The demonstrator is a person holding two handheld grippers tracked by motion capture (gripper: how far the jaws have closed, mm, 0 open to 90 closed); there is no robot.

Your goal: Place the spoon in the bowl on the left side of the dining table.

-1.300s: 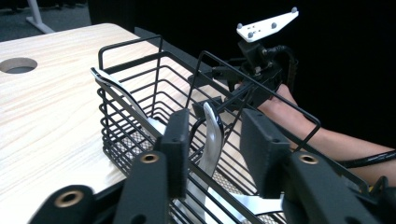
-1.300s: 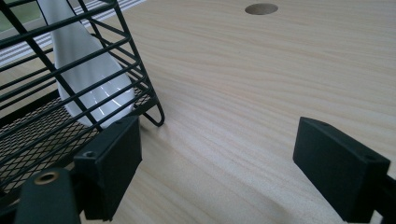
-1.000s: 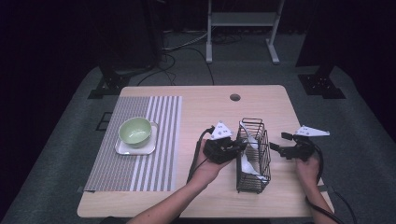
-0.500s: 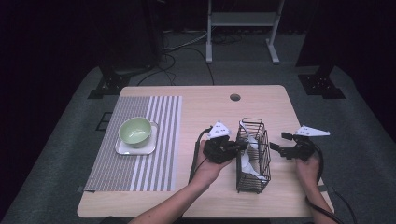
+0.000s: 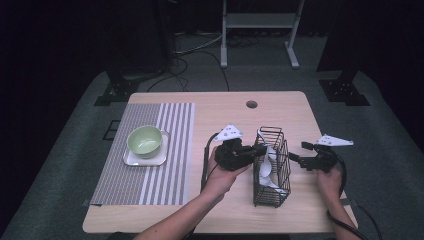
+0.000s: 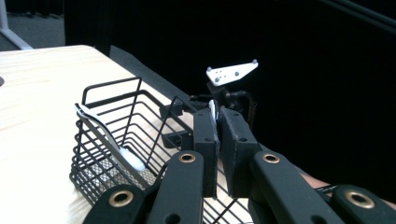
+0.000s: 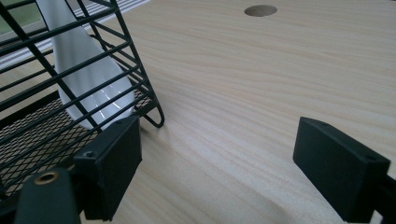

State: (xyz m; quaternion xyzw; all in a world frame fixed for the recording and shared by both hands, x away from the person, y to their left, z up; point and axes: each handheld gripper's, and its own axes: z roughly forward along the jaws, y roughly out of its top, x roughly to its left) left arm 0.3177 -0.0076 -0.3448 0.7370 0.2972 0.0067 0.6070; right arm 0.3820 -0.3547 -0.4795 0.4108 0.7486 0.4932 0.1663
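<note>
the left gripper reaches over the black wire basket at the table's 5 o'clock, jaws pinching a thin white spoon handle. the right gripper, at the basket's 3 o'clock, has jaws spread wide. a green bowl sits at 9 o'clock.

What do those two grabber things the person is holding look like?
Both are black. The left gripper and right gripper each carry a pale three-cornered plate on top and trail a black cable. Their fingers are flat, blocky black pads on arms with brass-coloured rivets. The person's forearms look bare, with no sleeves in view.
</note>
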